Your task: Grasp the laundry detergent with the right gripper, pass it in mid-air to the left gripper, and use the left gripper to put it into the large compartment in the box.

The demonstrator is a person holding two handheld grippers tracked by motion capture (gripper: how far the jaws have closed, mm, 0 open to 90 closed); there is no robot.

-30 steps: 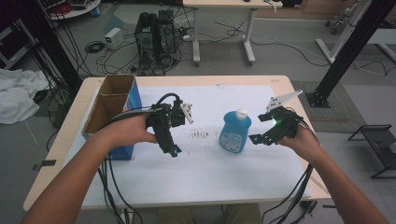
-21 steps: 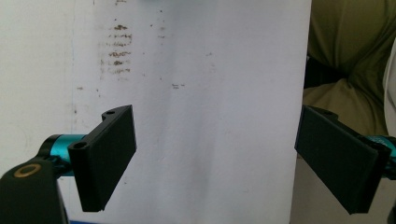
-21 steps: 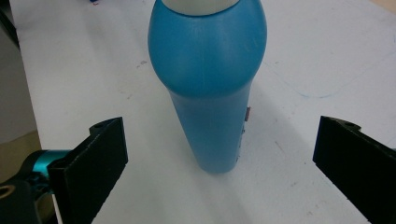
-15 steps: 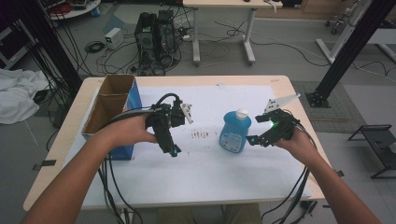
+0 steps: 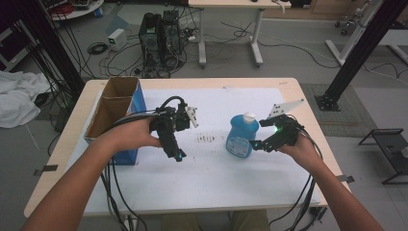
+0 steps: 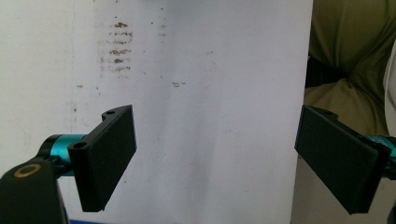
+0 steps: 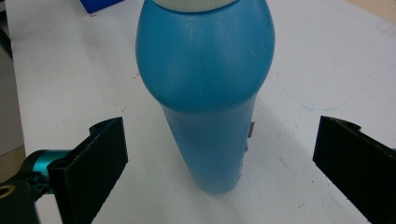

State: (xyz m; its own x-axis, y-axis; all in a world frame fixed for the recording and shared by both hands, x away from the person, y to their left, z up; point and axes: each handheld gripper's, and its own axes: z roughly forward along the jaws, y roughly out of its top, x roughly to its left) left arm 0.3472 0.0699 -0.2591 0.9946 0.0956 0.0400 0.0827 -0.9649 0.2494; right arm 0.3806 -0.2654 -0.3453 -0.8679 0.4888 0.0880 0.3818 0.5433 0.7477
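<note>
A blue plastic bottle (image 5: pixel 240 134) with a white cap stands upright on the white table cover, right of centre. My right gripper (image 5: pixel 258 144) is open just to the bottle's right, jaws pointing at its lower body. In the right gripper view the bottle (image 7: pixel 208 93) rises between and beyond the two wide-apart jaws of my right gripper (image 7: pixel 224 172), untouched. My left gripper (image 5: pixel 177 155) hovers left of centre, pointing down toward the person. In the left gripper view my left gripper (image 6: pixel 219 158) is open over bare white cover with nothing between its jaws.
An open cardboard box with a blue side (image 5: pixel 115 115) stands at the table's left. A patch of dark smudges (image 5: pixel 207 138) marks the cover between the grippers. Cables trail off the table's front edge (image 5: pixel 192 208). The person's lap (image 6: pixel 350 70) lies beyond that edge.
The right gripper has edged closer to the bottle, toward its lower body. The left gripper and the bottle have stayed in place.
</note>
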